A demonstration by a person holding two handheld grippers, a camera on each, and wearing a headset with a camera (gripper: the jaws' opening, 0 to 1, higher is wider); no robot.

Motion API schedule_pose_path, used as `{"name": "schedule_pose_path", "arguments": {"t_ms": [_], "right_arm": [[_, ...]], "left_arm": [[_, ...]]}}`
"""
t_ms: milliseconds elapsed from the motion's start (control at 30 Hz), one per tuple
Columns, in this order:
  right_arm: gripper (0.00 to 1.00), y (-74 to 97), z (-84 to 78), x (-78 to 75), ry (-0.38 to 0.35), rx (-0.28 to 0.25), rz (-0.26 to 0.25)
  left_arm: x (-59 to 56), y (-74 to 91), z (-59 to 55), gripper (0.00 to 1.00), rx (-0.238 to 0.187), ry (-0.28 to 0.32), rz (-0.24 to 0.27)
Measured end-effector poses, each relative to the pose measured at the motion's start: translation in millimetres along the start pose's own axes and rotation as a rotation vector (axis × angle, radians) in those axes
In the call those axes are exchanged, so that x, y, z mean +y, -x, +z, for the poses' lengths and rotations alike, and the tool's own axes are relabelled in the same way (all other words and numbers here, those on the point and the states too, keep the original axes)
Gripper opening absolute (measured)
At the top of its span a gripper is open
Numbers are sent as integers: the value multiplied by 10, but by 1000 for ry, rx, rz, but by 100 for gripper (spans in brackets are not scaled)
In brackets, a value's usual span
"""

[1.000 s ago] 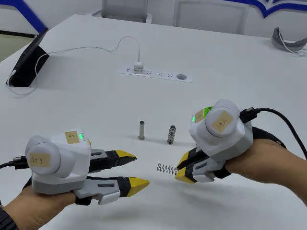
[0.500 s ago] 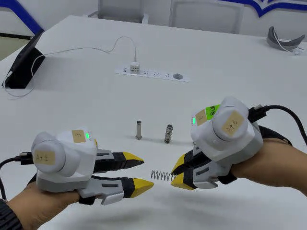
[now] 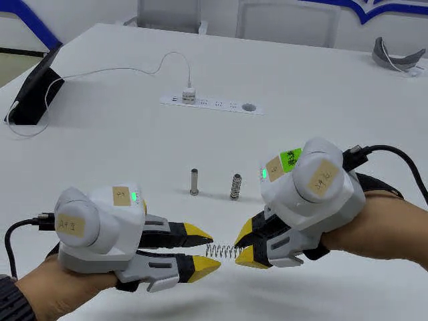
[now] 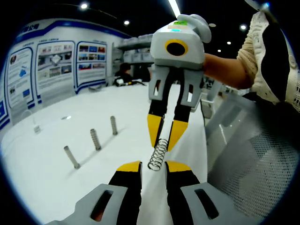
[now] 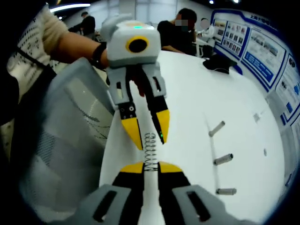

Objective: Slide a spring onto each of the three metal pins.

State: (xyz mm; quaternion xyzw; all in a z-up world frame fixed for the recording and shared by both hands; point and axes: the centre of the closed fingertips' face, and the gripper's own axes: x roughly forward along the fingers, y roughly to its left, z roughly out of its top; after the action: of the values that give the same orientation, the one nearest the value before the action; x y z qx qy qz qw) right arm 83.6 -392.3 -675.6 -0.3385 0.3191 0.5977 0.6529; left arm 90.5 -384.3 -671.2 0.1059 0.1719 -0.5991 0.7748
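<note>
Clamping spring (image 3: 226, 251): right gripper (image 3: 242, 246) | left gripper (image 3: 216, 250) fingers (image 3: 200, 267) apart around other end

Office mtg/demo rm, looks like: big white table (image 3: 100, 140) w/ power strip (image 3: 214, 103), info boards (image 4: 56, 61) on wall, mesh chair (image 4: 253, 159).

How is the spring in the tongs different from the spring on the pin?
The held spring lies sideways in midair, gripped by the right tongs; the other spring stands upright around a pin on the table. The held spring's coils look looser than the other's. Both are metal coils.
</note>
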Motion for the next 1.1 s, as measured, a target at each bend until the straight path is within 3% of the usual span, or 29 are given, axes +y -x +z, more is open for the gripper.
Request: {"name": "schedule_pose_path", "arguments": {"t_ms": [333, 600, 1100], "right_arm": [[12, 15, 15, 22, 39, 17, 6], [12, 118, 130, 14, 63, 8, 3], [12, 187, 511, 34, 86, -93, 5]], "left_arm": [[-60, -30, -2, 13, 9, -26, -26], [-51, -16, 9, 12, 5, -35, -26], [-73, -28, -4, 11, 18, -51, -33]]}}
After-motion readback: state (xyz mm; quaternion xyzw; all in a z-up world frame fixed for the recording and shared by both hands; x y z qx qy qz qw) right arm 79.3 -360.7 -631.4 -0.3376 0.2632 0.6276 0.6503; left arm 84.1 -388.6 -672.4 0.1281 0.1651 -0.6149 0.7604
